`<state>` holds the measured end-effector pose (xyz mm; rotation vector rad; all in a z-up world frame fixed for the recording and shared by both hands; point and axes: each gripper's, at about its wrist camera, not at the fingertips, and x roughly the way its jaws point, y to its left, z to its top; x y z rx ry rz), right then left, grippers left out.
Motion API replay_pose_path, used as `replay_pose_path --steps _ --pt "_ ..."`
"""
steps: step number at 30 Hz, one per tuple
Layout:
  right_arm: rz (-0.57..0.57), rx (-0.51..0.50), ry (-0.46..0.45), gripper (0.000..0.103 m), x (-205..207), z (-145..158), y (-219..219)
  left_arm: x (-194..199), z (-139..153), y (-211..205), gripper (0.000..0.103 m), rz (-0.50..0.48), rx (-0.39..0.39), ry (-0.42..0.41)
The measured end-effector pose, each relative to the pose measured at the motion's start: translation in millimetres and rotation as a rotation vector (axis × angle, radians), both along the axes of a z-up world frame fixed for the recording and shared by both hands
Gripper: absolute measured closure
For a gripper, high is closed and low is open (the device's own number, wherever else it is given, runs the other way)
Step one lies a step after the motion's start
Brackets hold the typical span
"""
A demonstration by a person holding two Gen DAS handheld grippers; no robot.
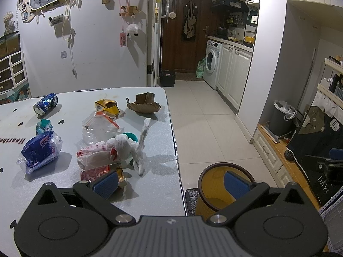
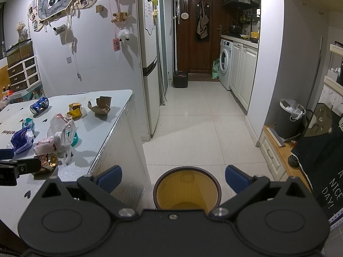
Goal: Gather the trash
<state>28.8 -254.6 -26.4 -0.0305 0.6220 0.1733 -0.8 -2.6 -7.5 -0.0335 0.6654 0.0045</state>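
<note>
The table carries all the litter, none of it yet collected. The yellow bin stands on the floor just beside the table's near corner, mouth up, nothing visible inside.

Litter, in descending bulk: a blue plastic pack, a clear bag, a pink wrapper bundle touching a knotted white bag, a torn brown carton, a yellow carton, a blue can on its side, and a small foil wrapper nearest the table edge.

The left gripper hovers over that near edge, jaws wide apart and empty. The right gripper hangs above the bin, likewise spread and empty.

Risks: the film bags overlap, so one pinch may drag neighbours off the edge. The can may roll if nudged. The bin's mouth is modest; a loose bag released off-centre could catch the rim and fall to the floor.
</note>
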Motion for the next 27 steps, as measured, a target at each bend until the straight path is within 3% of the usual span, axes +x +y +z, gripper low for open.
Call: replay_pose_path --steps 27 --pt "-0.004 0.004 0.005 0.000 -0.5 -1.8 0.0 0.3 0.2 0.0 0.000 0.001 -0.002 0.002"
